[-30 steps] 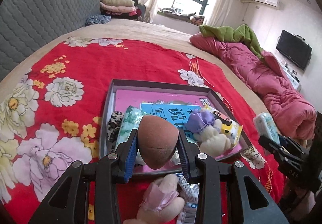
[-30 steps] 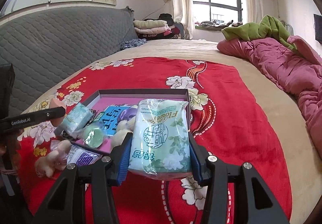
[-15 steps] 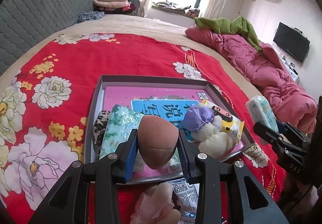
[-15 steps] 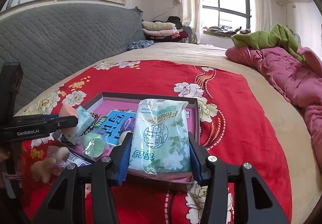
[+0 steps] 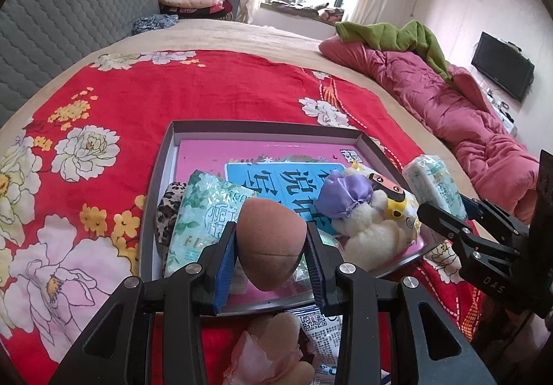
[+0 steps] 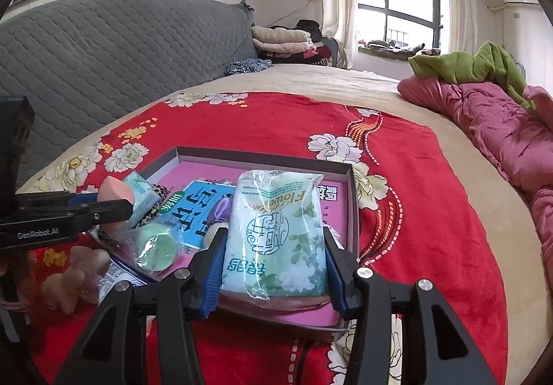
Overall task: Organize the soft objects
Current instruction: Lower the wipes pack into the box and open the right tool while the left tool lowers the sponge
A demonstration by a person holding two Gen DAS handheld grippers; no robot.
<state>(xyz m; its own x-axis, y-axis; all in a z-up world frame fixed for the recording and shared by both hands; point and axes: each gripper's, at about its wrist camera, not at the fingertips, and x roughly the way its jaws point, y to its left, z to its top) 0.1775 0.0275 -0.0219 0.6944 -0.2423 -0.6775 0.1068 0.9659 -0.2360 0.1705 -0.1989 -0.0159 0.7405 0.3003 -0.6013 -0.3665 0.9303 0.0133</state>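
Spread across the bed is a red blanket printed with white and yellow flowers, backed at the upper left of both frames by a grey quilted headboard. A crumpled pink duvet with a green cloth on top is seen at the right of each frame.

At the centre of the left wrist frame a shallow grey tray is laid on the blanket, its floor covered by a pink sheet with a blue printed panel. Inside it, toward the lower left, a green-and-white tissue pack is leant over a leopard-print item; at the tray's right side a cream plush toy with a purple cap is seen beside a yellow cartoon packet.

The left gripper is closed on a brown egg-shaped sponge, which is pressed between the blue pads and held over the tray's near edge. Below it, at the bottom of the frame, a pink-and-cream plush and a printed wrapper are seen on the blanket outside the tray.

In the right wrist frame the right gripper is clamped on a second tissue pack, gripped at both sides above the near right part of the tray. A round green item in clear wrap is seen at the tray's near left corner.
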